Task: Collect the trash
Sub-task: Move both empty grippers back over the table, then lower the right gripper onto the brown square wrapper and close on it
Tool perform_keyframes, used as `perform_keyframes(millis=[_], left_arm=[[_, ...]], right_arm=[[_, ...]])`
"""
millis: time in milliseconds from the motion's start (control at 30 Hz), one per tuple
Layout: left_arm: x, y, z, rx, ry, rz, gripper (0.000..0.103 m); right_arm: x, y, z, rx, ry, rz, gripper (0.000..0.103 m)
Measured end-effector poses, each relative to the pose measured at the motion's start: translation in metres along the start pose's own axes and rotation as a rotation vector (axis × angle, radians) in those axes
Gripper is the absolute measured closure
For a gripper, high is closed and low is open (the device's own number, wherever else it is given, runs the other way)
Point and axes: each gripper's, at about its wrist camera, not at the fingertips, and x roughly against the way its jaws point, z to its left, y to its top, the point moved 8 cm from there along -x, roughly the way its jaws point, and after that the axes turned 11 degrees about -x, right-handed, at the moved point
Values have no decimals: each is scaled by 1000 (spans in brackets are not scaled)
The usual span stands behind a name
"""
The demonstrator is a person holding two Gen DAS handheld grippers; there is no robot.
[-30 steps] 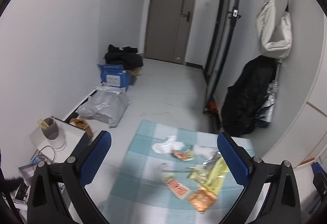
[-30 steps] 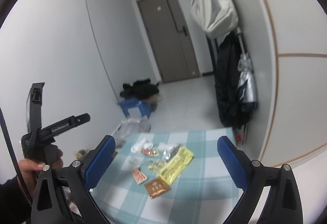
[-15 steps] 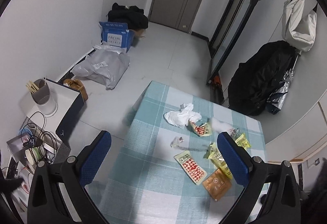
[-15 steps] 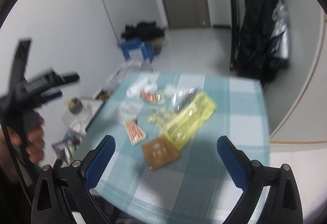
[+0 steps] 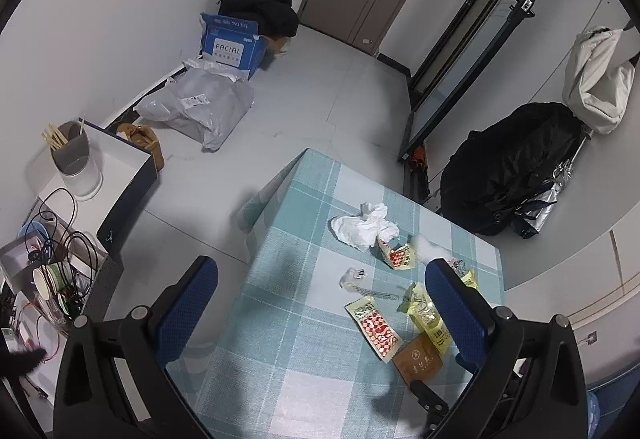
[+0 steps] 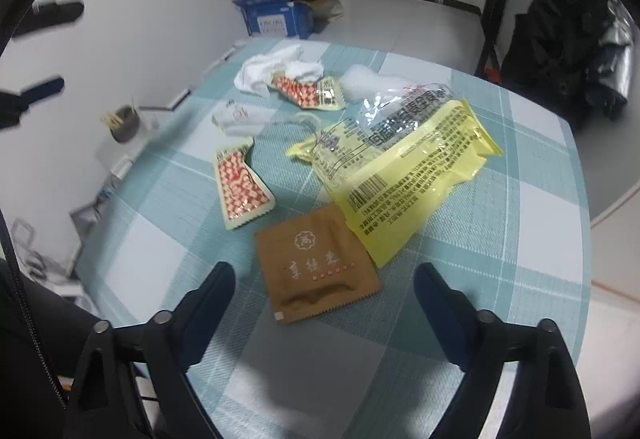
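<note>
Your right gripper (image 6: 324, 313): jaws wide, holding nothing, poised low over the checked worktop (image 6: 500, 239). Directly between its fingers: brown sachet (image 6: 316, 267), flat. Just beyond, touching the sachet's far corner: yellow wrapper (image 6: 404, 175), crumpled. To its left: red-patterned packet (image 6: 242, 189); farther, a second torn red packet (image 6: 308, 93) against white tissue (image 6: 276, 67). Your left gripper (image 5: 320, 313): jaws wide, empty, held high above the worktop's left edge. Beyond, on the floor by the wall: grey mailer bag (image 5: 196, 107), blue carton (image 5: 232, 43).
</note>
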Motion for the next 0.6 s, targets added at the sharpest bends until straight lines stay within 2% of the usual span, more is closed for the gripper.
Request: perform_keyframes(millis=[133,233,400,600], left_arm=[[-4,-1,7,16,1,13,1],[-7,-3,13,30,5,26,1],[-11,-9,20,48,10,57,1],[-10,-9,23,49,17,55,1]], right_arm=[[-16,-6,3,57,-50,38,26],[-19,-6,5,80,-70,28,26],[-20,-4,10,92,-57,-1,34],[-19,-7,21,139,-43,1,41]])
